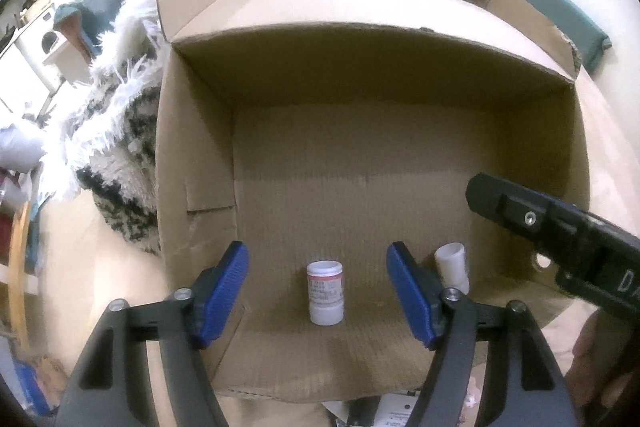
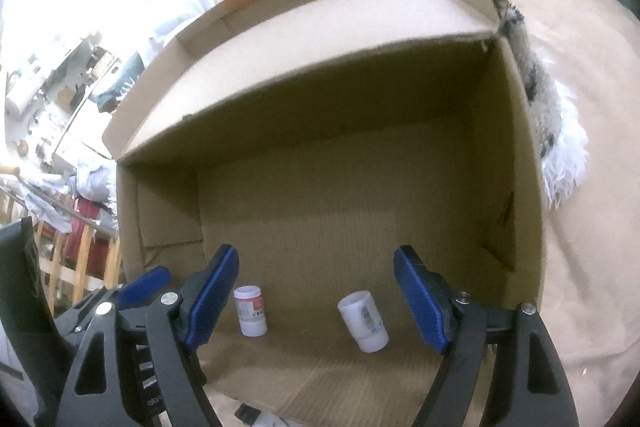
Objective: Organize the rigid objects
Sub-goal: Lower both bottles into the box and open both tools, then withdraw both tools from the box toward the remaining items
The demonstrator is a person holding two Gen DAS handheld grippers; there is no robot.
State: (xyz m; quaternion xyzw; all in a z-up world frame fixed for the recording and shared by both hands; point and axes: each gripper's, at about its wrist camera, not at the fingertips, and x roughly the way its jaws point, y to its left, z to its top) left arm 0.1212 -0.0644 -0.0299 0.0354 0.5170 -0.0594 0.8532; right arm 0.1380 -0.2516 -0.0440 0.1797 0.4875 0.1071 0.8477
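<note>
- The box fills both views, open at the top, flaps folded out, brown floor bare except for two small white containers near the front wall.
- It sits on a pale beige cover; a shaggy rug lies just beside one wall, and cluttered furniture blurs out behind it.
- Left tongs hang over the box, blue pads wide apart, nothing between them touched.
- Right tongs too: pads spread, clamped on nothing, angled down into the box.
- Labelled bottle stands upright on the box floor, straight below the gap of the left tongs, long axis vertical. Left hand is clearly the nearer one to it.
- Plain bottle stands just off to the side, leaning slightly in the right view, below and between the right pads. Right hand is nearer to this one.
- The two bottles are near each other, not touching.
- My read: both look freshly set down, and the tongs have only to lift clear; any regrasp would be a straight drop from above.
- Hard to see: label print is unreadable, the box's near wall is cut off by the tongs, and items below the front edge are too cropped to name.
</note>
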